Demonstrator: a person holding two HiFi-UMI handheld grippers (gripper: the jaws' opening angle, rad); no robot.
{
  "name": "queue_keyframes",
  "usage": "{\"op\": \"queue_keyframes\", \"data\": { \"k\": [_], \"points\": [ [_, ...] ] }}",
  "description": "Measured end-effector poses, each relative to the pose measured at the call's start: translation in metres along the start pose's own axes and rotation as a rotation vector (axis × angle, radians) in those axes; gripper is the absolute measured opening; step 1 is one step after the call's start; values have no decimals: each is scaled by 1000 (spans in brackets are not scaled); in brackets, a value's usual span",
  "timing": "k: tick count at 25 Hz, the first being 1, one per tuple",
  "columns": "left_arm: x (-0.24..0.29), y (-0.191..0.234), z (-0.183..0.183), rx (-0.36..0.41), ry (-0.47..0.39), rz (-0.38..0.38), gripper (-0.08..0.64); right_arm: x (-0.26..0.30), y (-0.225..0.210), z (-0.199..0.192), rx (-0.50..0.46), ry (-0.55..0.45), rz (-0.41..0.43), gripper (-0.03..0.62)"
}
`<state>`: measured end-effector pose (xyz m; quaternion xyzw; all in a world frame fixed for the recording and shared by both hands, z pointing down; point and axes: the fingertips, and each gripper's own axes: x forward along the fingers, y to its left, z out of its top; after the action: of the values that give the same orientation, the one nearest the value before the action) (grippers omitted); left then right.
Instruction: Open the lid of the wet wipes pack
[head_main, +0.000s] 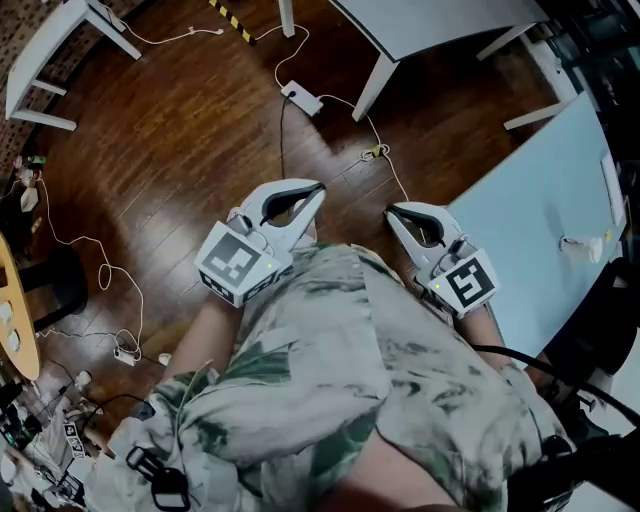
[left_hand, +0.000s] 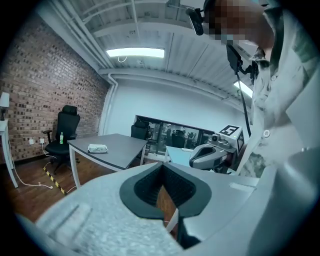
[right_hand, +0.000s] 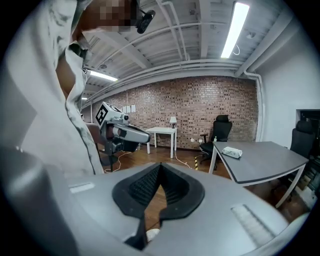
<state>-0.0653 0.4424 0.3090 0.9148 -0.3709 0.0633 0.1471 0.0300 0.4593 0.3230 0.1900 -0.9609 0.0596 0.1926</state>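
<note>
1. above the wooden floor (head_main: 200, 130), close against the person's patterned shirt (head_main: 350, 360), the two tools are held side by side, pointing away from the body, with neither touching anything;
2. left tool (head_main: 316, 190): the left gripper view shows its dark ribbed pads (left_hand: 142, 190) pressed together at the tips, with nothing pinched between them;
3. right tool (head_main: 393, 213): the right gripper view shows the same, with the pads meeting at the tip and nothing between them;
4. wet wipes pack (left_hand: 97, 148): it lies flat on a grey tabletop (left_hand: 120, 150), well apart from both tools; whether its lid is up or down is too small to tell;
5. a black office chair (left_hand: 65, 130) stands by the brick wall (left_hand: 30, 100), beyond the grey tabletop;
6. a light blue tabletop (head_main: 530, 230) lies just beside the right tool in the head view.
</note>
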Motion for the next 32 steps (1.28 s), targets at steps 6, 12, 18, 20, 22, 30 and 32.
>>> {"op": "queue_keyframes", "data": {
  "k": [6,12,18,20,22,30,32],
  "points": [
    [11,77,15,8,33,-4,2,60,-46,41,-34,-2,11,8],
    [31,117,20,-9,20,1,2,99,-84,53,-54,-12,35,8],
    [69,151,34,8,45,34,2,122,-137,56,-50,-34,71,7],
    [81,162,44,-10,44,53,2,128,-155,60,-55,-43,89,7],
    [96,173,54,-10,49,65,2,133,-175,64,-53,-53,99,6],
    [154,238,79,21,58,127,2,162,-256,63,-47,-59,122,7],
    [162,249,80,11,61,123,2,170,-267,61,-30,-64,118,7]
  ]
}}
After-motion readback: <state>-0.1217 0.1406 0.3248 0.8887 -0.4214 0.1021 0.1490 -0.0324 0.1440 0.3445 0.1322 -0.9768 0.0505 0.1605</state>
